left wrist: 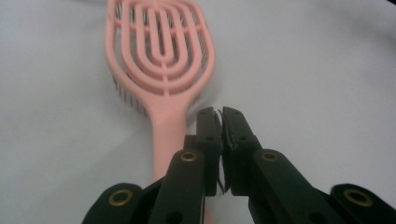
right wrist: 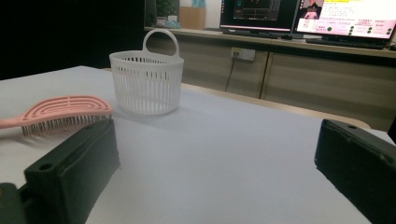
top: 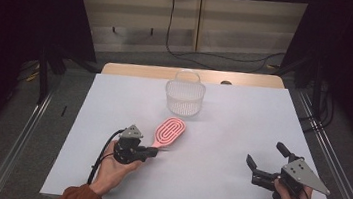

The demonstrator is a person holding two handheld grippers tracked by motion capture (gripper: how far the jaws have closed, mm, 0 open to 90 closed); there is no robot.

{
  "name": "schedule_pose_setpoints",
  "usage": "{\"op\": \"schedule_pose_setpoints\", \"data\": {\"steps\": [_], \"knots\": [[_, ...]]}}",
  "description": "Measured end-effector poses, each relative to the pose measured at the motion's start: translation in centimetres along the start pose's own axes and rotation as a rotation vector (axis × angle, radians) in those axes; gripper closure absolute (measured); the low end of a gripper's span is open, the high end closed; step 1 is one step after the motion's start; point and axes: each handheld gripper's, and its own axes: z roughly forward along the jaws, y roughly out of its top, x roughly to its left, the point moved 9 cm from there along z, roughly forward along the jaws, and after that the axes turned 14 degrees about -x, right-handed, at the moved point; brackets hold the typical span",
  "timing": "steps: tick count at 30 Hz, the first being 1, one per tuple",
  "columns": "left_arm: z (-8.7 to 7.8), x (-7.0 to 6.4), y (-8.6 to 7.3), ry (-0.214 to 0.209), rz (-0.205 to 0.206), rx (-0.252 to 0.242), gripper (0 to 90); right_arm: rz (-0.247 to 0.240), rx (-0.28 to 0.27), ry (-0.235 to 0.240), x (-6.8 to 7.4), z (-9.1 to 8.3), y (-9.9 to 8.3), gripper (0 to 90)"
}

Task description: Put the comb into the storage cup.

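Left gripper (left wrist: 220, 116) fingers pressed together beside pink hairbrush (left wrist: 161, 51) handle; right gripper (top: 266, 162) fingers wide.

Table (top: 240, 137): white sheet covers the top; a bare wood strip shows along the far edge. White slatted basket (top: 185, 96) stands upright near the far edge, about midway across. Pink hairbrush (top: 169, 132) lies bristles down nearer the front edge, left of centre.

hairbrush (left wrist: 161, 60) handle end hidden behind left claw (left wrist: 220, 122)
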Motion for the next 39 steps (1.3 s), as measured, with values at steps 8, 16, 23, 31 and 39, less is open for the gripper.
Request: {"op": "schedule_pose_setpoints", "data": {"steps": [8, 16, 23, 31, 39], "knots": [[-1.0, -0.2, 1.9, 0.011, 0.031, -0.131, 75.2, 0.001, -0.002, 0.003, 0.1, 0.0, 0.0, 0.0], [-2.0, 0.0, 3.1, 0.039, 0.024, -0.195, 52.9, -0.007, -0.006, 0.007, 0.1, 0.0, 0.1, 0.0], [-2.5, 0.0, 4.0, 0.058, 0.048, -0.243, 27.8, -0.01, -0.005, 0.01, 0.1, -0.1, 0.1, 0.0], [-2.7, 0.7, 5.1, 0.079, 0.031, -0.3, 8.7, -0.008, 0.0, 0.009, 0.1, -0.1, 0.0, 0.0], [-2.9, 1.8, 6.8, 0.089, 0.03, -0.335, 2.8, -0.007, -0.002, 0.02, 0.2, -0.1, 0.1, 0.0]]}}
